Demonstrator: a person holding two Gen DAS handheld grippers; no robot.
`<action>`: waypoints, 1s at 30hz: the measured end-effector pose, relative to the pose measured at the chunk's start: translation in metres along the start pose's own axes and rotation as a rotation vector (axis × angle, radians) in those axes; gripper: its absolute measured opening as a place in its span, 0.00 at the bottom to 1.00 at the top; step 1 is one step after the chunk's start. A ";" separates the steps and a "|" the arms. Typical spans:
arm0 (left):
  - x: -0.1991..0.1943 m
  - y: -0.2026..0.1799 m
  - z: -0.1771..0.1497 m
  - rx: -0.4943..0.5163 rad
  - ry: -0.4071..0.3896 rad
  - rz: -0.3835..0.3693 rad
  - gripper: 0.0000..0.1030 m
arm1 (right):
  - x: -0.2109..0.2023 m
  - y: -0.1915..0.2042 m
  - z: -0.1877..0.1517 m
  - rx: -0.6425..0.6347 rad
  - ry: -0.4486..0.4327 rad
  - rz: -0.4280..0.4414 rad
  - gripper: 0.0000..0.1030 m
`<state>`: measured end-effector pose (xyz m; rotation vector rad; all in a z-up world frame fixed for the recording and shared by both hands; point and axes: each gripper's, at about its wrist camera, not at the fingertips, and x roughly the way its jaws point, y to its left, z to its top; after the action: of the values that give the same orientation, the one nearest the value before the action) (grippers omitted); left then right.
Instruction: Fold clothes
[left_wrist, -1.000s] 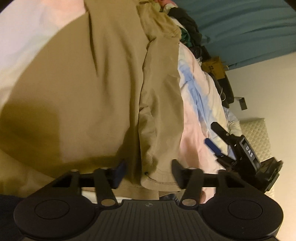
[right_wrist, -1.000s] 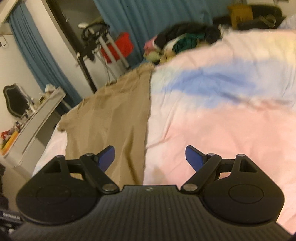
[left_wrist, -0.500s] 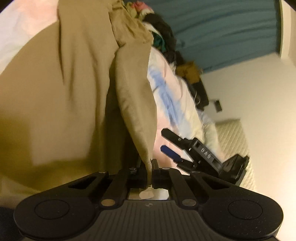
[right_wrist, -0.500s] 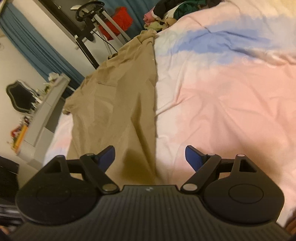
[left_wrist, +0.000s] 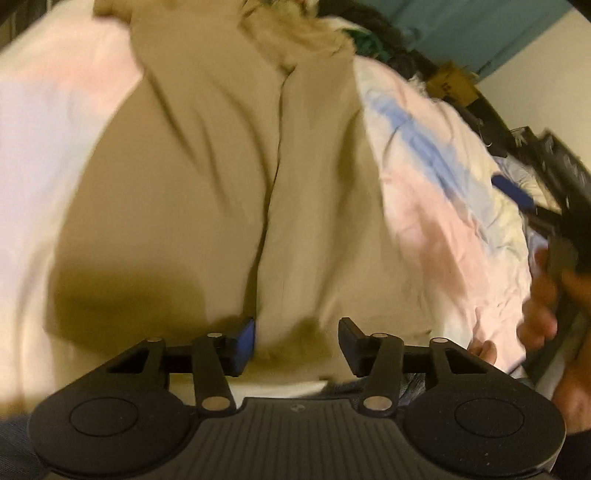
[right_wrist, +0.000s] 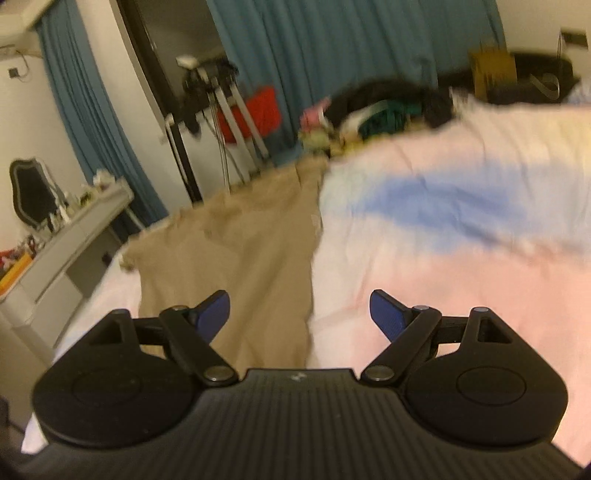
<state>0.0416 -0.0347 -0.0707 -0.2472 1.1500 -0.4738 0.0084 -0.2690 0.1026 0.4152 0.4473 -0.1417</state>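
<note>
A tan garment (left_wrist: 221, 192) lies spread lengthwise on a bed with a pink, blue and white cover (left_wrist: 436, 206). One long side is folded over the middle, leaving a seam line down the cloth. My left gripper (left_wrist: 297, 341) hovers just above the garment's near hem; its jaws are opening and the pads no longer press the cloth. The right wrist view shows the same tan garment (right_wrist: 251, 258) at the left side of the bed. My right gripper (right_wrist: 299, 314) is open above the garment's right edge, holding nothing. The right gripper and the hand (left_wrist: 543, 306) on it appear at the left view's right edge.
A heap of mixed clothes (right_wrist: 373, 110) sits at the bed's far end, against blue curtains (right_wrist: 332, 55). Left of the bed stand a white desk (right_wrist: 70, 236) with small items and a metal rack (right_wrist: 225, 122) with something red.
The left gripper shut on the garment's folded edge, then let it go and lifted away; the fold now lies flat. The right gripper rose and tilted up toward the room.
</note>
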 end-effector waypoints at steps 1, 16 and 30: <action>-0.007 -0.003 0.005 0.011 -0.019 0.007 0.56 | 0.001 0.003 0.009 0.003 -0.028 0.005 0.82; 0.081 0.033 0.279 0.050 -0.407 0.151 0.73 | 0.082 -0.021 0.010 0.081 -0.023 0.027 0.82; 0.177 0.057 0.376 0.101 -0.501 0.333 0.03 | 0.151 -0.025 -0.004 0.061 0.056 0.007 0.82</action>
<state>0.4574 -0.0892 -0.0906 -0.0751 0.6560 -0.1577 0.1359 -0.2962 0.0229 0.4811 0.4978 -0.1372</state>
